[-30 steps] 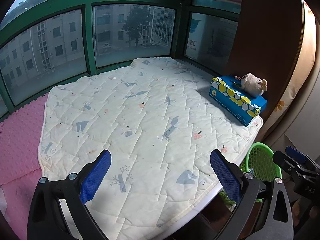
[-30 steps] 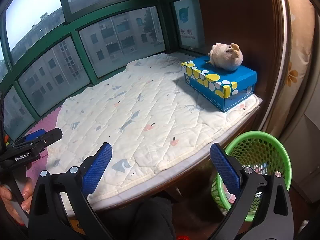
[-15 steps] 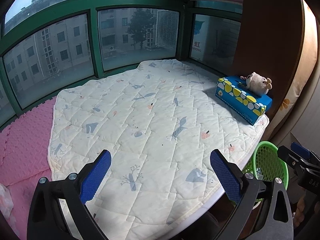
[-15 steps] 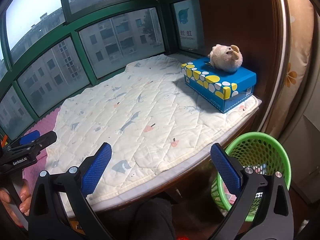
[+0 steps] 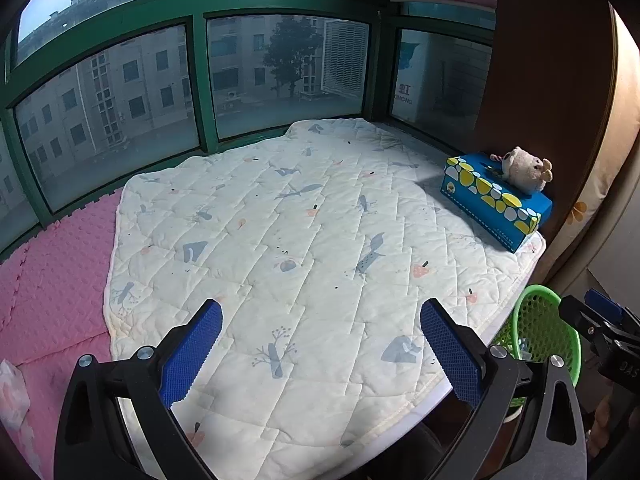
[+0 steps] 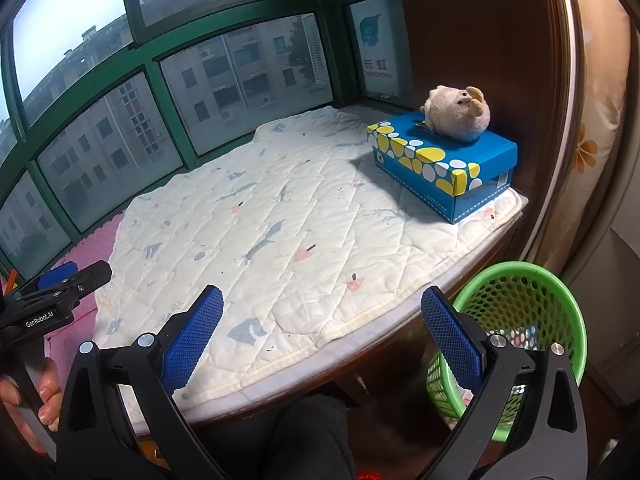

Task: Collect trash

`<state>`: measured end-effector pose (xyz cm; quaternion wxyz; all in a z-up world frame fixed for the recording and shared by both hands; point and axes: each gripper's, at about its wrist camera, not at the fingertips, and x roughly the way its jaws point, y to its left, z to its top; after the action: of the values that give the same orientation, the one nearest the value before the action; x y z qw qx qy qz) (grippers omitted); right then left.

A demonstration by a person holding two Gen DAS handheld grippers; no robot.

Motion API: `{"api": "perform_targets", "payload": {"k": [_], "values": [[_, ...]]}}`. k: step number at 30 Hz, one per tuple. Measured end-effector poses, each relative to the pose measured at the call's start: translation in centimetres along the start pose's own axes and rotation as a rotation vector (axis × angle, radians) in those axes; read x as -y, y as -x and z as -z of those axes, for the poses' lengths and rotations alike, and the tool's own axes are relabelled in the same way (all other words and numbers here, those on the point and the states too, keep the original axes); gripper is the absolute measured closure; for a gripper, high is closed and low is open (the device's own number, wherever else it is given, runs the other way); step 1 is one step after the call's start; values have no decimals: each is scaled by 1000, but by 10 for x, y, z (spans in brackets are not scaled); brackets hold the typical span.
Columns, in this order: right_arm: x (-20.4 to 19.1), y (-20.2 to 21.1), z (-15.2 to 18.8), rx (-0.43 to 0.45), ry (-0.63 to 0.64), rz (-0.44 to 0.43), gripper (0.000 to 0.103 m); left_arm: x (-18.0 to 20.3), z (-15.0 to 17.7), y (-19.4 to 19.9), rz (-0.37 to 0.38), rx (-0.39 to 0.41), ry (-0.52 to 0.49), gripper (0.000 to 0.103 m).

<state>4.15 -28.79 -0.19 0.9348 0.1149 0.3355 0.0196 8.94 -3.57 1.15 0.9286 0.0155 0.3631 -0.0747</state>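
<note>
My left gripper [image 5: 320, 344] is open and empty, held above the near edge of a white quilted mat [image 5: 304, 240]. My right gripper [image 6: 320, 336] is open and empty, above the mat's front edge [image 6: 280, 264]. A green mesh basket [image 6: 520, 320] stands on the floor at the right, below the ledge, with scraps inside; it also shows in the left wrist view [image 5: 540, 332]. A crumpled white piece [image 5: 12, 392] lies on the pink mat at the far left edge of the left wrist view.
A blue tissue box [image 6: 444, 164] with a plush toy [image 6: 456, 116] on it sits at the mat's right end, by a brown wall. A pink foam mat [image 5: 52, 264] lies left. Green-framed windows [image 5: 200, 80] close the back.
The left gripper has drawn back and turned left, so more pink mat and the white piece came into view. The right gripper has barely moved. Both stayed open.
</note>
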Motion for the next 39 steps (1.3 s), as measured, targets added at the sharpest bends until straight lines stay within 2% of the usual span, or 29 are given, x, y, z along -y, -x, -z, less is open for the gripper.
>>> {"api": "perform_targets", "payload": {"k": [39], "values": [[-4,-4,1,-5,-2,-15,5,-9,4,-1,-39,-8,15,7]]}}
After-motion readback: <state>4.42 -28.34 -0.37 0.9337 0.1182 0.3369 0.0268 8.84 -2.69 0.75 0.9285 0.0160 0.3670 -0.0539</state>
